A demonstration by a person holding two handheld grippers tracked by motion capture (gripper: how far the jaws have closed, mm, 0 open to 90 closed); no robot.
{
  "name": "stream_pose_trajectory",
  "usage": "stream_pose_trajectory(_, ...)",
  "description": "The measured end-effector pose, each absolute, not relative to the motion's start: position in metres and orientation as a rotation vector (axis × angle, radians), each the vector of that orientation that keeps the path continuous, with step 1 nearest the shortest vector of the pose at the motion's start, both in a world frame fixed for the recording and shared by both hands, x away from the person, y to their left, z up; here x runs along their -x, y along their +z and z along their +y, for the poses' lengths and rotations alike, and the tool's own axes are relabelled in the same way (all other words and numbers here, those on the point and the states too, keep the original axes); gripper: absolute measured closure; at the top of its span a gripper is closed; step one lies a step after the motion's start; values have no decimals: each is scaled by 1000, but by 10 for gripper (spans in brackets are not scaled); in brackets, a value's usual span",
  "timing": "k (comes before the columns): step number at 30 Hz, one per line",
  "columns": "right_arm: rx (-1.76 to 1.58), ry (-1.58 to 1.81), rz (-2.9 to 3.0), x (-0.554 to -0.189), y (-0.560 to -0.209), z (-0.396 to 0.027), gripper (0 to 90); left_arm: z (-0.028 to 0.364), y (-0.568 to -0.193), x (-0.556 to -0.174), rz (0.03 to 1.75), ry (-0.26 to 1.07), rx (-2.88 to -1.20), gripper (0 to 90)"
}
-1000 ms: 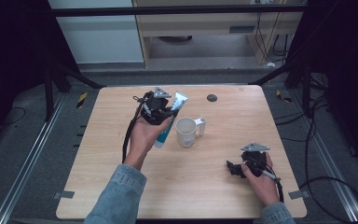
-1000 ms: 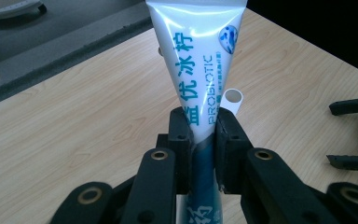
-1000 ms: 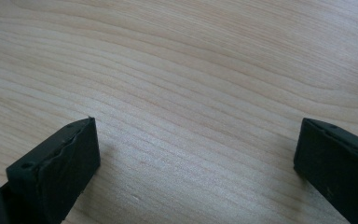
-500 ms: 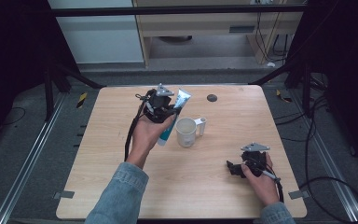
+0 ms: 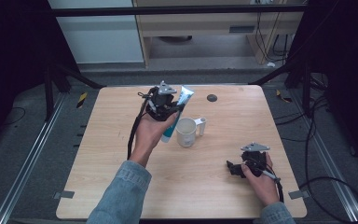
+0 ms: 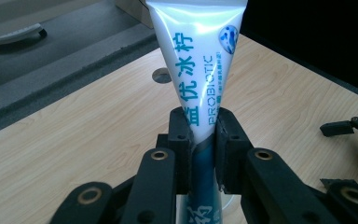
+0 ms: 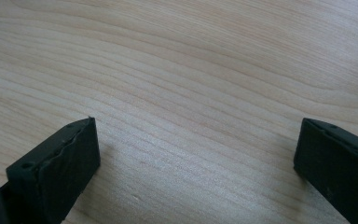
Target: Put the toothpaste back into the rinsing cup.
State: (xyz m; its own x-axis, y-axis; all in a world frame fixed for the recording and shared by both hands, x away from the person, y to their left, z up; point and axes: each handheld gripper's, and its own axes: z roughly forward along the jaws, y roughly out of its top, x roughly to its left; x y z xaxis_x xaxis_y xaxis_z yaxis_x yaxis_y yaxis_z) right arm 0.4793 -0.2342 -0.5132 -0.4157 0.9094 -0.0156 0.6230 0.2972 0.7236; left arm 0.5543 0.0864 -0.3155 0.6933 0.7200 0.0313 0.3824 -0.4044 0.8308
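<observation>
- White and teal toothpaste tube [image 6: 196,70], clamped between the two black jaws of the left gripper [image 6: 200,140]; the pads press on its lower half, where white print gives way to a teal band.
- Seen in the left gripper view, the tube rises beyond the jaws and widens to its flat crimped end, tilted slightly to the right; blue characters and the word PROBIOTIC run along its length.
- Below the jaws, the tube's narrow end points down toward the rim of a white mug [image 5: 186,132], which stands directly beneath and just right of the left gripper [image 5: 164,103] in the high view.
- The mug's handle [image 5: 200,126] faces away from the left gripper, toward the right side of the wooden table [image 5: 98,154].
- A person's left hand [image 5: 151,133] carries the left gripper above the table, the denim sleeve [image 5: 121,196] trailing back to the near edge.
- The right gripper [image 5: 237,168] rests low over the table, well apart from the mug and tube, held in the right hand [image 5: 261,179].
- In the right gripper view its jaws stand wide apart with bare wood grain [image 7: 191,93] between them; nothing is gripped.
- A dark round hole [image 5: 211,98] lies in the tabletop beyond the mug, on the far side from both grippers.
</observation>
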Motion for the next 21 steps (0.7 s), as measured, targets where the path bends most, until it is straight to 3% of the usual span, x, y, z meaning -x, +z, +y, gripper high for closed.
stream_pose_trajectory(21,-1366,903,2147,-479,-513,-234,5,75,-307,-555,782,510,-1994,784)
